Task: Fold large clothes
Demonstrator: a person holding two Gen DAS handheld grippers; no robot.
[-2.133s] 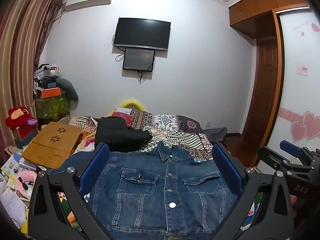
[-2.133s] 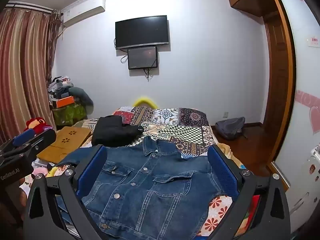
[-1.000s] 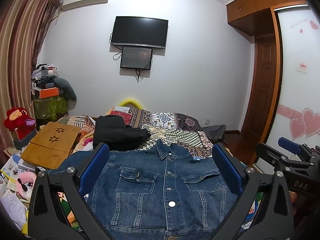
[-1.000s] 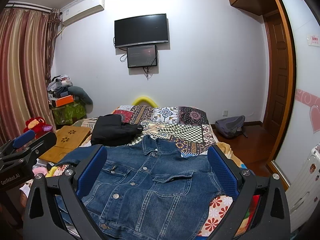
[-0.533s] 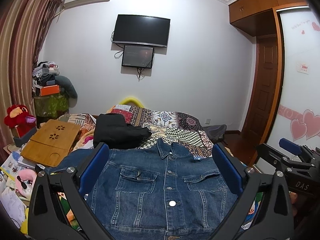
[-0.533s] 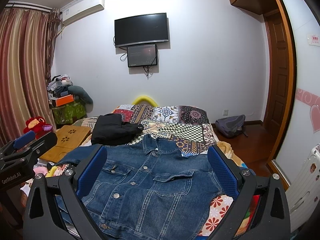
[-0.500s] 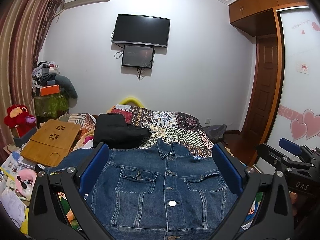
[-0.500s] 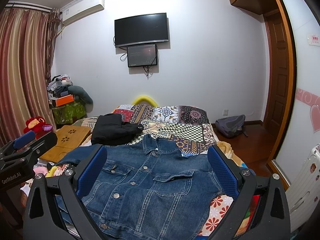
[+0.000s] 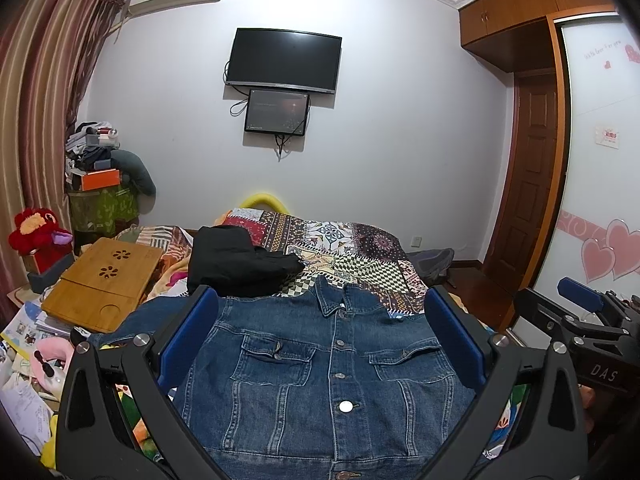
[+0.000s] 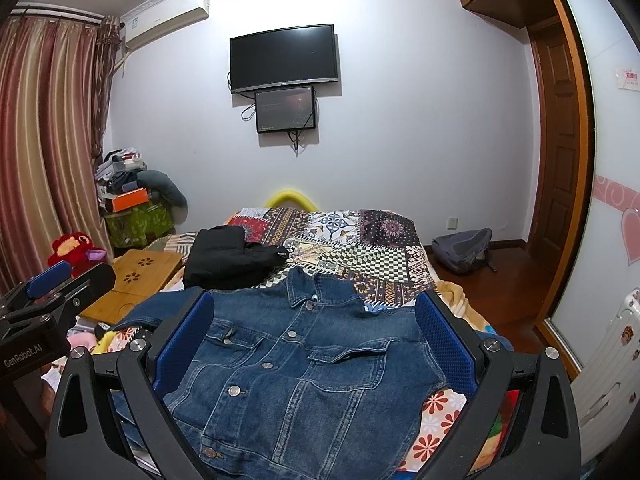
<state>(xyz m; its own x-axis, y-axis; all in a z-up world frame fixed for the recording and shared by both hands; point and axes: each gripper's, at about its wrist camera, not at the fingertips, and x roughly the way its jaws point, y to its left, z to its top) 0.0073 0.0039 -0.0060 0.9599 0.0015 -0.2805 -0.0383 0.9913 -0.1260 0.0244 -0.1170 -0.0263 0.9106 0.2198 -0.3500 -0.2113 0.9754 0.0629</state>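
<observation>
Denim jacket (image 9: pixel 332 376) spread flat and front-up on the patchwork bed (image 9: pixel 360 256), buttoned, collar toward the far wall, near the bed's front edge. Left gripper (image 9: pixel 320 336) poised above it, blue pads wide apart, grasping nothing. Right gripper (image 10: pixel 312 336) likewise spread and empty over the same jacket (each tool visible at the edge of the other's view). Black garment (image 9: pixel 236 264) bunched just beyond the collar. Wooden lap tray (image 9: pixel 104 280) off to the left.

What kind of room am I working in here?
Most likely a home bedroom: a bed with a patchwork quilt where the denim jacket lies spread, a wall-mounted TV, and a built-in wardrobe beside the door.
</observation>
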